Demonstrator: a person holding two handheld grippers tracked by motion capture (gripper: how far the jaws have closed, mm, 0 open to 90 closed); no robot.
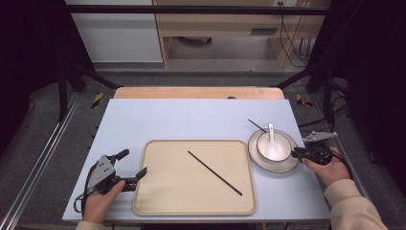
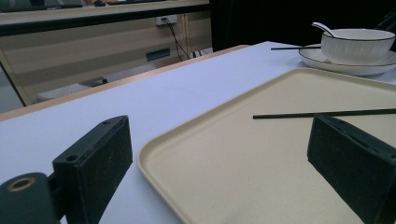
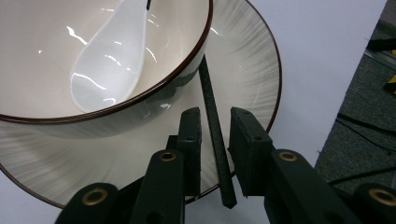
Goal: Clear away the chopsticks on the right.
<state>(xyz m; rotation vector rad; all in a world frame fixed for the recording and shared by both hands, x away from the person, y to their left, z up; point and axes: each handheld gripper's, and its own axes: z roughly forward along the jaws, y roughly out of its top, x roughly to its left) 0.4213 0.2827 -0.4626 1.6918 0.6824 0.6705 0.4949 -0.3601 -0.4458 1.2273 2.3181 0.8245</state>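
Pale matte counter (image 1: 191,115). Beige rounded tray (image 1: 158,201) carries one thin black chopstick (image 1: 214,173). Right of tray: round ribbed plate (image 3: 243,70), glossy bowl (image 3: 42,37), white spoon (image 3: 109,51), second chopstick (image 3: 215,135) between right gripper (image 3: 215,140) fingers, not yet pinched. Left gripper (image 1: 134,165) fingers spread at tray's left edge.

the left gripper (image 1: 130,166) was matte black, with two blocky jaws whose inner faces were flat and dull. a grey three-cornered plate dotted with small dark screws sat on top of its body, and a thin black cable looped out behind its grip. in the left gripper view a brass-ringed hole showed at the base of one jaw. the right gripper (image 3: 214,140) was the same black make, with brass-rimmed pivot holes along the linkage below its jaws and small screw holes in the jaw blocks. behind it, a cream sleeve (image 1: 352,203) covered the forearm.
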